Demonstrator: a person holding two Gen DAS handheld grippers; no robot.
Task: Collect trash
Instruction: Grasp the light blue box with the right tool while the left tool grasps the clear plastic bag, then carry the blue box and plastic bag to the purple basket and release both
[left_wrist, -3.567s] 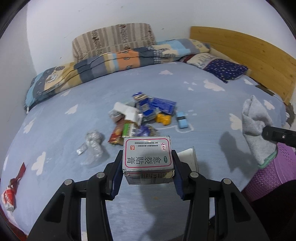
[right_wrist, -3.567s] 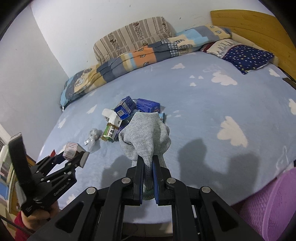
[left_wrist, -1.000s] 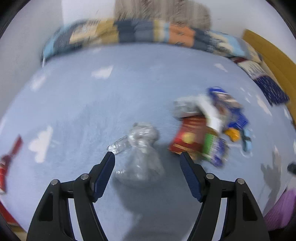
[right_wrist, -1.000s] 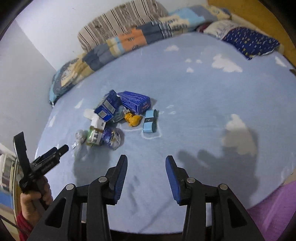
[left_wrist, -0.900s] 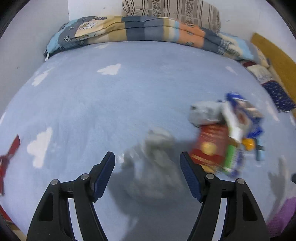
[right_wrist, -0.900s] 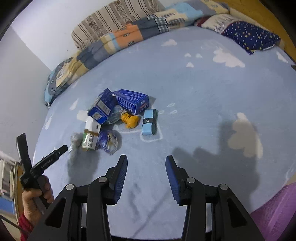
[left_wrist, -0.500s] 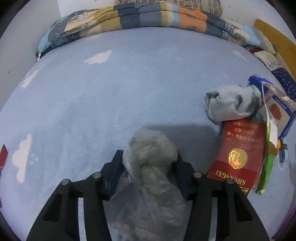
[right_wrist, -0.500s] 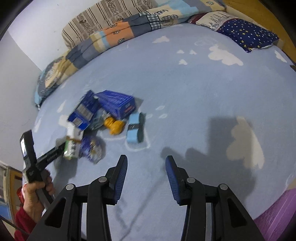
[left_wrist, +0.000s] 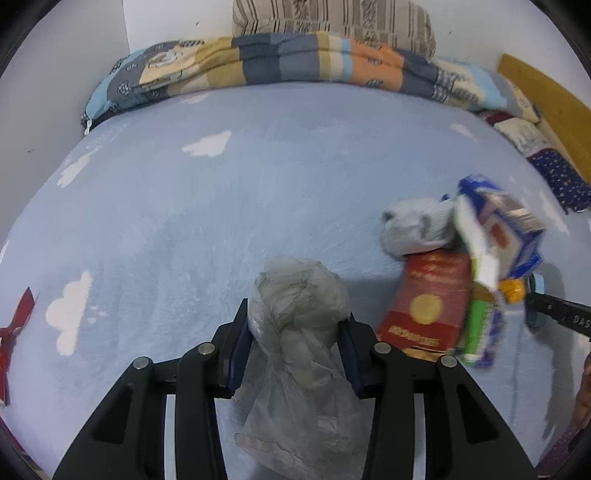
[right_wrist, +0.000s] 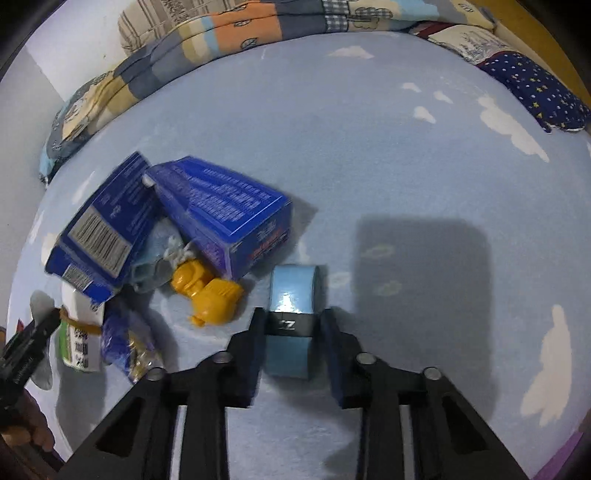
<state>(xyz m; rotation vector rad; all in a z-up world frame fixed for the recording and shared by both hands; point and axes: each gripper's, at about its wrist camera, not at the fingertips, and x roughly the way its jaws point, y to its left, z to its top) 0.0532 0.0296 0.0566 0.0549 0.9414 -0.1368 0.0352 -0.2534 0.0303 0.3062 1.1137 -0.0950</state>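
My left gripper (left_wrist: 295, 332) is shut on a crumpled clear plastic bag (left_wrist: 299, 314) that hangs between its jaws above the blue bed sheet (left_wrist: 221, 206). My right gripper (right_wrist: 291, 332) is open, its jaws on either side of a light blue box with a black band (right_wrist: 291, 295) lying on the bed. A trash pile lies beside it: two dark blue cartons (right_wrist: 221, 206), a yellow toy (right_wrist: 207, 291), a green-white packet (right_wrist: 79, 339). In the left wrist view the pile shows a red box (left_wrist: 428, 299) and a grey sock (left_wrist: 417, 229).
Striped folded quilts (left_wrist: 295, 62) and pillows line the far edge by the wall. A starry dark blue pillow (right_wrist: 535, 88) lies at the right. A red wrapper (left_wrist: 14, 321) lies at the bed's left edge. The wooden headboard (left_wrist: 546, 99) is at the far right.
My left gripper moved onto the plastic bag and closed on it. My right gripper advanced to the pile and now has the light blue box between its jaws.
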